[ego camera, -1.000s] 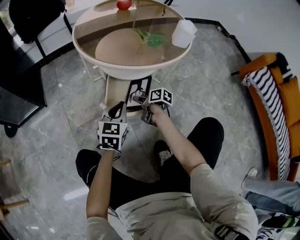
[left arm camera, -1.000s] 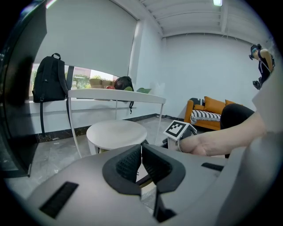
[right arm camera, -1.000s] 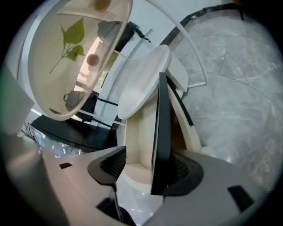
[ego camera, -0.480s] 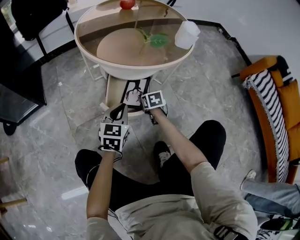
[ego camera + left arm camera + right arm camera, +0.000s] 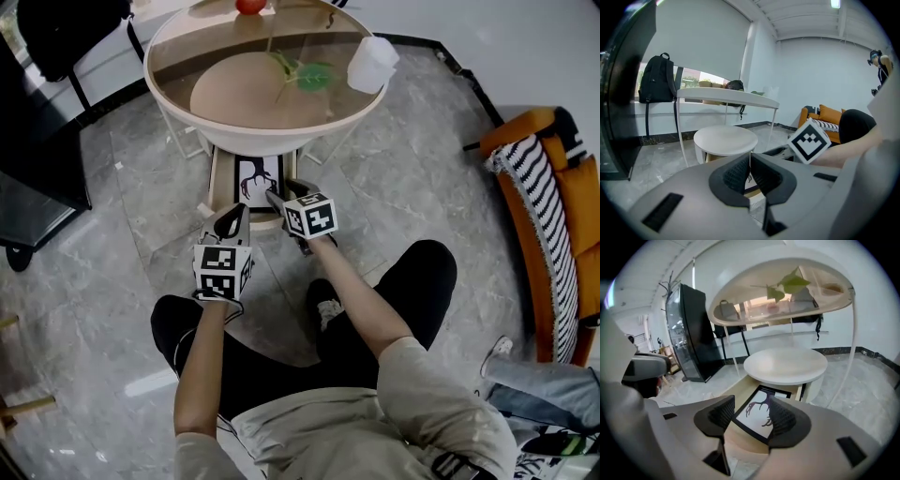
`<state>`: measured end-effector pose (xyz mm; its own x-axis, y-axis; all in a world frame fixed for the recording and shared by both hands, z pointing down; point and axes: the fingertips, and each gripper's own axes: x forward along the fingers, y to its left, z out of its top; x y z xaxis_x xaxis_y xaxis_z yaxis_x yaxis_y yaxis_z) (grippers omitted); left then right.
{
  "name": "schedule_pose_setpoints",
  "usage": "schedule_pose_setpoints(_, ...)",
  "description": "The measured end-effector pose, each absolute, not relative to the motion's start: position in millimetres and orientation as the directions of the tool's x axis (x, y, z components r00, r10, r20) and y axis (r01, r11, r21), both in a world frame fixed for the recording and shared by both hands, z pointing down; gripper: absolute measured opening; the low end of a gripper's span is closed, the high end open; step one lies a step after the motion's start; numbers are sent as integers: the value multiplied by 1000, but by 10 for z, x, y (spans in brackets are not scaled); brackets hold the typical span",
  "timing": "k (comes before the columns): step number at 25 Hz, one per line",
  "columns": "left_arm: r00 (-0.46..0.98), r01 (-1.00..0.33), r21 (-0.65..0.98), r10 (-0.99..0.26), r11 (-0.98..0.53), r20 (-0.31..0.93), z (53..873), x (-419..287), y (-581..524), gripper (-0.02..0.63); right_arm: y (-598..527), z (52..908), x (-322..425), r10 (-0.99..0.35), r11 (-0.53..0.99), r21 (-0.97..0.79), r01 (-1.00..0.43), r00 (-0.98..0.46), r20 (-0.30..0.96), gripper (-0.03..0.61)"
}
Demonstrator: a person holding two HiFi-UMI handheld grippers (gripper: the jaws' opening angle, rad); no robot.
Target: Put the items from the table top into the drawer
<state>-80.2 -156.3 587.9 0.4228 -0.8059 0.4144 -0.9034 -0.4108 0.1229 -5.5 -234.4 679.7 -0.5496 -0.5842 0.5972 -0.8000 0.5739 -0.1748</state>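
Plainly empty right hand-held gripper (image 5: 751, 417), jaws wide apart

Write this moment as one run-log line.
drawer: open, picture inside | right claw: open | left claw: shut | white container: on tabletop

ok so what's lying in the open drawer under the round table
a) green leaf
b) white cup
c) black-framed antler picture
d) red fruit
c, the black-framed antler picture lies in the drawer; the red fruit, white cup and green leaf sit up top
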Motion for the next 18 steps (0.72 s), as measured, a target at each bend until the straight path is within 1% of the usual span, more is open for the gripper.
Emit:
schedule_pose_setpoints(1, 421, -904, 119, -808, -410, 412, 5874, -804, -1559, 25, -2295, 6714, -51, -600, 585, -173, -792, -567, 564, 251)
schedule_pose_setpoints(3, 416, -905, 102, -812, -412, 410, 5857, -807, -1544, 25, -2252, 6565, -19, -639, 600, -140, -787, -578, 508, 182)
schedule_pose_setpoints(5, 416, -905, 93, -816, -416, 402, 5829, -816, -1526, 25, -2271, 6435, 26, -676, 602, -107, -792, -576, 458, 98)
schedule_pose_setpoints(7, 416, -905, 94, -820, -414, 393, 5802, -842, -1519, 25, -2291, 6318, 55, -702, 599, -100, -794, -582, 412, 62)
schedule_pose_setpoints(10, 412, -908, 101, -827, -406, 384, 5774, -900, -1504, 25, -2248, 6217, 31, -715, 620, -67, -782, -598, 362, 41)
schedule_pose_setpoints(13, 411, -909, 101, -829, -404, 380, 5756, -950, -1471, 25, -2195, 6219, -40, -700, 641, -70, -765, -619, 356, 34)
schedule_pose_setpoints(16, 421, -904, 94, -829, -417, 368, 5720, -952, -1489, 25, -2215, 6128, -150, -608, 712, -113, -693, -690, 393, 34)
schedule_pose_setpoints(18, 420, -906, 109, -835, -409, 356, 5703, -965, -1537, 25, -2130, 6084, -145, -493, 819, -34, -573, -732, 470, 35)
